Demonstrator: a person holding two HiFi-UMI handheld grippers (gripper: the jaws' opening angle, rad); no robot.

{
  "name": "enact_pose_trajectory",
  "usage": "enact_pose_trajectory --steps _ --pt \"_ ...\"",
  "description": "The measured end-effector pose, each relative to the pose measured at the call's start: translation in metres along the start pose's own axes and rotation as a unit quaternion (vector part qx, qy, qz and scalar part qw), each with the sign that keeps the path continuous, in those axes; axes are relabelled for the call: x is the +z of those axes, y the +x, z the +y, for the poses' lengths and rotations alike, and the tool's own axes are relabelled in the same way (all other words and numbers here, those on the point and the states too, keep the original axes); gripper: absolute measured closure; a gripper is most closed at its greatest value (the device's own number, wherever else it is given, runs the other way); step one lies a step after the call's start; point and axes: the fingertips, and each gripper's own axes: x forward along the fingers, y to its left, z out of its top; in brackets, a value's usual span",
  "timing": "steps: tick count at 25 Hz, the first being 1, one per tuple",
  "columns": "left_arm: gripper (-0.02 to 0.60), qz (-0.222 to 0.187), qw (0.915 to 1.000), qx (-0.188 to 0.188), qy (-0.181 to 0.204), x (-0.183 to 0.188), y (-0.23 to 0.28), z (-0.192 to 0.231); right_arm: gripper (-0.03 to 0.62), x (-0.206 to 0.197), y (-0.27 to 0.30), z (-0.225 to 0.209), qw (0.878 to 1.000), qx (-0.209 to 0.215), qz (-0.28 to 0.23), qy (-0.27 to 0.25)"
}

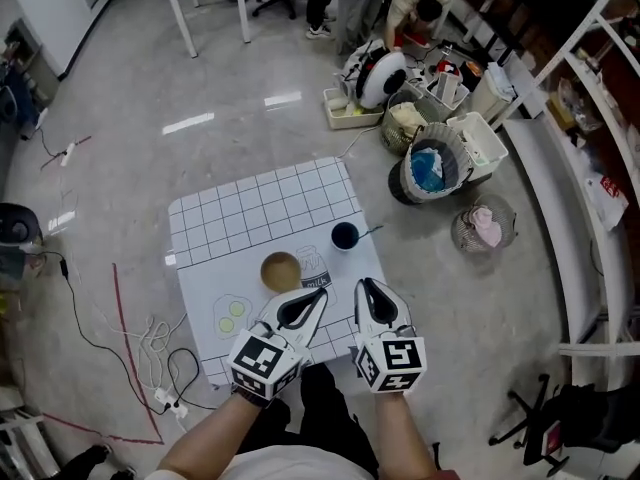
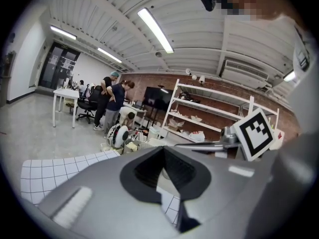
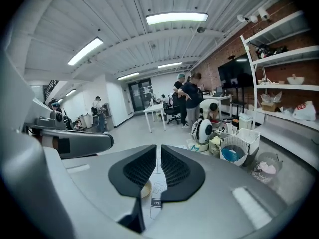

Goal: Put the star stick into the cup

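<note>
Dark cup (image 1: 345, 235) stands near the worktop's (image 1: 230, 218) right edge, with a thin stick (image 1: 371, 231), likely the star stick, just beside it. Left claw (image 1: 315, 298) is apart and empty. Right claw (image 1: 365, 288) is narrow, closing on nothing. Reaching in like that could nudge the stick off the edge.

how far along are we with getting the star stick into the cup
Done: unclear. A thin stick shows at the right side of the dark cup on the grid mat; whether it sits inside or lies beside it I cannot tell. In hand: nothing. The left tongs are open and empty; the right tongs are closing on nothing. Left: if the stick is outside, the whole pick and drop.
</note>
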Motion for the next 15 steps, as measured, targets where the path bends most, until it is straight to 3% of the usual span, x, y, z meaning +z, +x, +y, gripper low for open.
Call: enact_pose_trajectory --steps 15 --pt "0.575 -0.036 0.9989 -0.012 0.027 0.051 -0.094 -0.037 0.582 0.062 -0.091 0.086 0.997 0.012 -0.077 -0.021"
